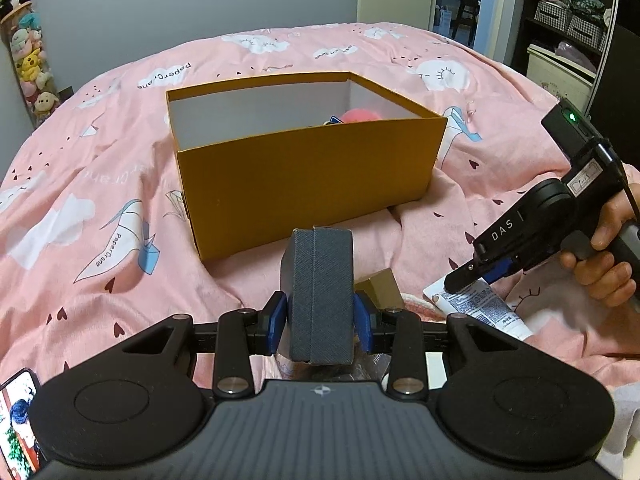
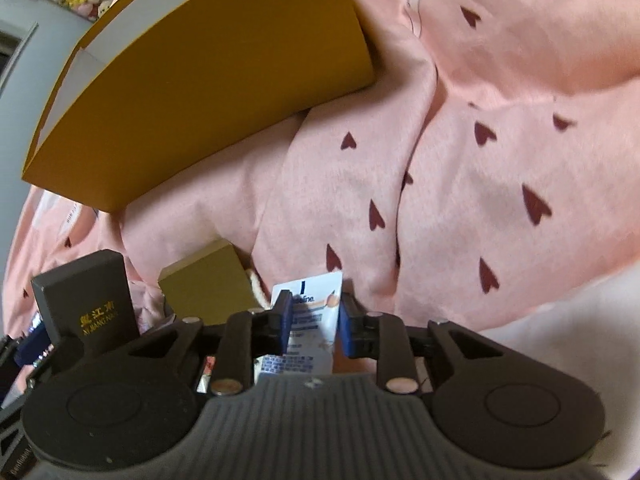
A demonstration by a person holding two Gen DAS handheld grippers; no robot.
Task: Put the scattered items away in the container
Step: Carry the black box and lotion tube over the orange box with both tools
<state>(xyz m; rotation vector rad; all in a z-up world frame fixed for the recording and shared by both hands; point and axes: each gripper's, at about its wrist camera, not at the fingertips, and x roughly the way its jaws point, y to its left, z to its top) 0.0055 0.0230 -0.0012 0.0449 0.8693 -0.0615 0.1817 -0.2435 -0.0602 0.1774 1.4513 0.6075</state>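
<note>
An open orange box (image 1: 304,172) stands on the pink bed, with a pink thing (image 1: 362,115) and a dark item inside. My left gripper (image 1: 320,316) is shut on a dark grey textured case (image 1: 320,292), held just in front of the box. My right gripper (image 2: 314,320) has its fingers around a white tube (image 2: 308,320) lying on the bed; the fingers touch its sides. In the left wrist view the right gripper (image 1: 460,280) presses down on that tube (image 1: 480,308). A gold box (image 2: 208,288) lies beside the tube. The orange box (image 2: 208,80) is behind.
The dark grey case with gold lettering (image 2: 88,304) shows in the right wrist view at left. A phone (image 1: 18,420) lies at the lower left. Plush toys (image 1: 28,56) hang at the far left wall. Shelves with baskets (image 1: 568,16) stand at the right.
</note>
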